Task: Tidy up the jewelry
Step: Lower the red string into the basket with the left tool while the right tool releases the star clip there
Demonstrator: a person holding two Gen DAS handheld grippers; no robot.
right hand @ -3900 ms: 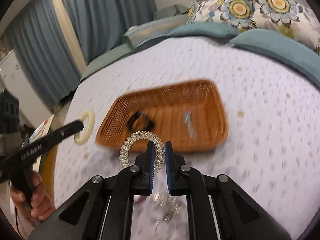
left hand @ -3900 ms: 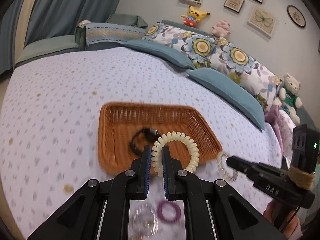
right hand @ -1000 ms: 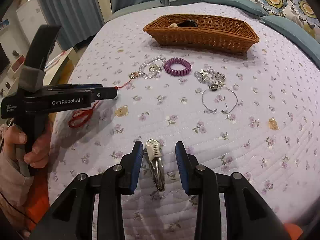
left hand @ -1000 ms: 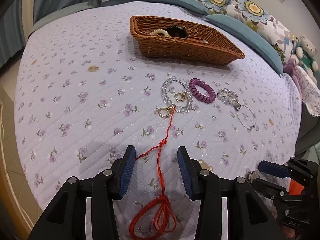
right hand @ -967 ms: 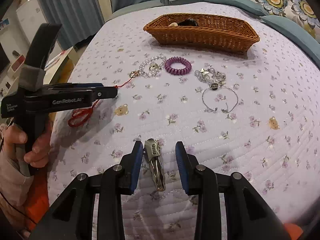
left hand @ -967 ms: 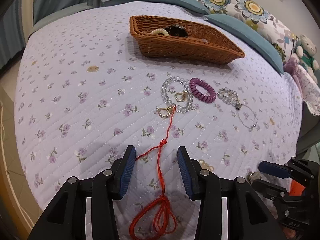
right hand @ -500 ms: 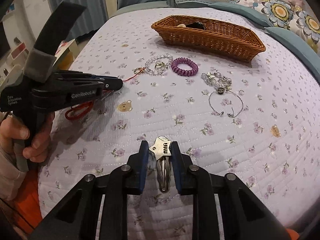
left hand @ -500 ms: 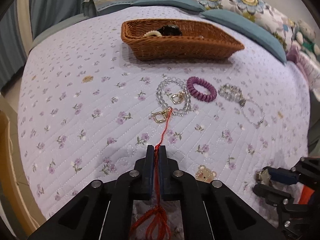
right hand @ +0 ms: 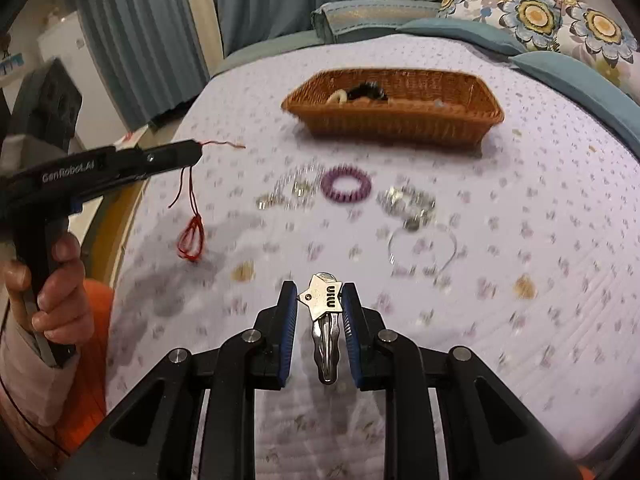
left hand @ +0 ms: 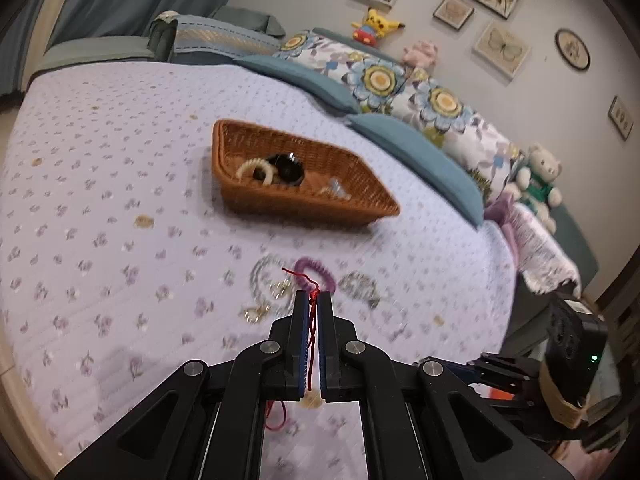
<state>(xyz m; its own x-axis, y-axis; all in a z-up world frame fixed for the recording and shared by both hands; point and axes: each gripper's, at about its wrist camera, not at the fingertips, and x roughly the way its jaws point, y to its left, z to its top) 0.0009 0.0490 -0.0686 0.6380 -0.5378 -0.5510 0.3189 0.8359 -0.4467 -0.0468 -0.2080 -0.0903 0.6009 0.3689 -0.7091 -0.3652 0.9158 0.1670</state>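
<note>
Carry step: left claw (left hand: pixel 314 300) clamped on red cord (right hand: pixel 191 236), right claw (right hand: pixel 319 300) pinching star hair clip (right hand: pixel 322 300), both above bed (right hand: pixel 560 240). Next: move over basket (right hand: pixel 394 120), release inside.

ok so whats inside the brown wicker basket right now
Inside the brown wicker basket: a cream spiral hair tie, a black hair tie, and a small clear piece. The near wall hides part of the floor.

Both grippers have closed and lifted their pieces off the bed

A second ago both were open; now the left gripper (left hand: pixel 314 298) pinches the red cord (right hand: pixel 191 236), which hangs clear of the quilt (right hand: pixel 540 184), detached from the bead bracelet (right hand: pixel 294 190). The right gripper (right hand: pixel 319 300) clamps the star hair clip (right hand: pixel 322 300), raised from the quilt.
</note>
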